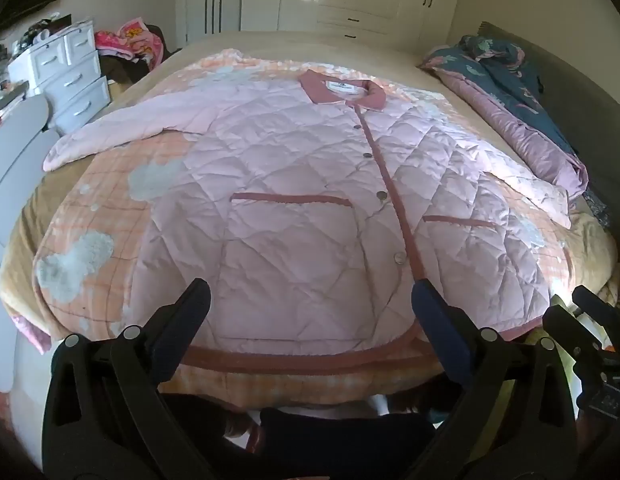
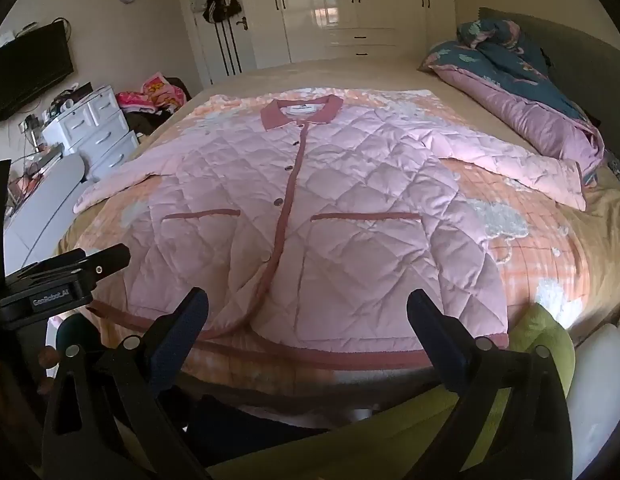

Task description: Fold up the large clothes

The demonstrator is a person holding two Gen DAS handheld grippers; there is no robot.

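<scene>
A large pink quilted jacket (image 1: 293, 184) (image 2: 310, 200) with dark pink collar, placket and pocket trims lies flat and buttoned on the bed, both sleeves spread out to the sides. Its hem runs along the near edge of the bed. My left gripper (image 1: 310, 300) hovers open above the left half of the hem, with nothing between its fingers. My right gripper (image 2: 307, 308) is open too, over the middle of the hem, and touches nothing. Each gripper's black body shows at the edge of the other's view.
The jacket rests on an orange checked blanket (image 2: 542, 248) over a beige bed (image 1: 277, 42). A rolled blue and purple quilt (image 2: 522, 92) lies along the right side. White drawers (image 1: 75, 76) stand at the left, wardrobes behind. A green cushion (image 2: 546, 336) sits near right.
</scene>
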